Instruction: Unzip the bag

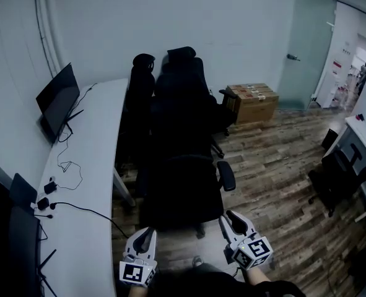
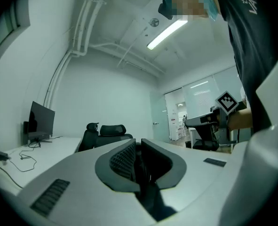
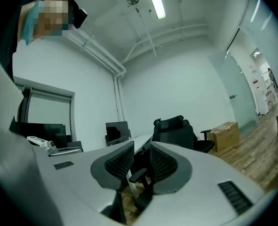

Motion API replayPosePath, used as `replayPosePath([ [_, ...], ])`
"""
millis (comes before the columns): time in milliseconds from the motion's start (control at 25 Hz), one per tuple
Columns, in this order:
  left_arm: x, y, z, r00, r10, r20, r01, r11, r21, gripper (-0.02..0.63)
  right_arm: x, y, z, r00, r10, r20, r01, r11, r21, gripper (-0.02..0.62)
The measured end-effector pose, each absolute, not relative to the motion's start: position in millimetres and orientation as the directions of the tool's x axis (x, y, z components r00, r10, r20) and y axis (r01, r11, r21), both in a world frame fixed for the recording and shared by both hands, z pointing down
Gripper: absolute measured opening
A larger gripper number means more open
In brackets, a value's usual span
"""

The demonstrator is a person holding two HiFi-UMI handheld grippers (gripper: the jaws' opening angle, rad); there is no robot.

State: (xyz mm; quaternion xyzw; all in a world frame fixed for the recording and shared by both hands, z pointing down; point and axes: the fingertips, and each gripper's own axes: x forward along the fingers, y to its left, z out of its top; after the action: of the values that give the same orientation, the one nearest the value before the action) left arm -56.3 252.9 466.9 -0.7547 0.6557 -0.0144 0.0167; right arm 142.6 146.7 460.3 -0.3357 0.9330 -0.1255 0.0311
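No bag shows in any view. Low in the head view, my left gripper (image 1: pixel 148 234) and right gripper (image 1: pixel 232 218) are held side by side in the air, pointing at a row of black office chairs (image 1: pixel 183 147). In the left gripper view the jaws (image 2: pixel 138 155) are pressed together with nothing between them. The right gripper view shows its jaws (image 3: pixel 141 157) a narrow gap apart and empty, with a chair (image 3: pixel 176 132) beyond. The right gripper's marker cube (image 2: pixel 226 102) appears in the left gripper view.
A long white desk (image 1: pixel 99 166) runs along the left wall, carrying a monitor (image 1: pixel 57 101) and cables. Cardboard boxes (image 1: pixel 252 101) sit on the wood floor by a glass door (image 1: pixel 306 48). Another desk and chair (image 1: pixel 334 181) stand at the right.
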Motion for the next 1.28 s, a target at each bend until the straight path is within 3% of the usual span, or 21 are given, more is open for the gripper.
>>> replayPosePath([
  [80, -54.4, 237.6, 471.2, 0.153, -0.988, 0.017, -0.987, -0.153, -0.039, 0.025, 138.4, 131.7, 464.9, -0.782, -0.622, 0.041, -0.608, 0.746, -0.272, 0.154],
  [160, -54.2, 222.6, 478.6, 0.156, -0.987, 0.029, -0.987, -0.157, -0.033, 0.039, 135.1, 117.0, 471.7, -0.792, -0.607, 0.063, -0.598, 0.752, -0.278, 0.170],
  [360, -56.9, 185.1, 489.9, 0.126, -0.990, 0.070, -0.992, -0.128, -0.021, 0.145, 128.0, 77.6, 485.2, -0.816, -0.570, 0.099, -0.575, 0.779, -0.250, 0.204],
  [800, -78.4, 117.3, 537.3, 0.073, -0.972, 0.223, -0.994, -0.089, -0.063, 0.269, 98.4, 21.3, 518.7, -0.876, -0.448, 0.176, -0.479, 0.851, -0.218, 0.210],
  [1280, -158.6, 39.7, 586.7, 0.165, -0.927, 0.337, -0.965, -0.222, -0.138, 0.303, 40.5, -11.7, 540.8, -0.852, -0.476, 0.218, -0.522, 0.807, -0.277, 0.210],
])
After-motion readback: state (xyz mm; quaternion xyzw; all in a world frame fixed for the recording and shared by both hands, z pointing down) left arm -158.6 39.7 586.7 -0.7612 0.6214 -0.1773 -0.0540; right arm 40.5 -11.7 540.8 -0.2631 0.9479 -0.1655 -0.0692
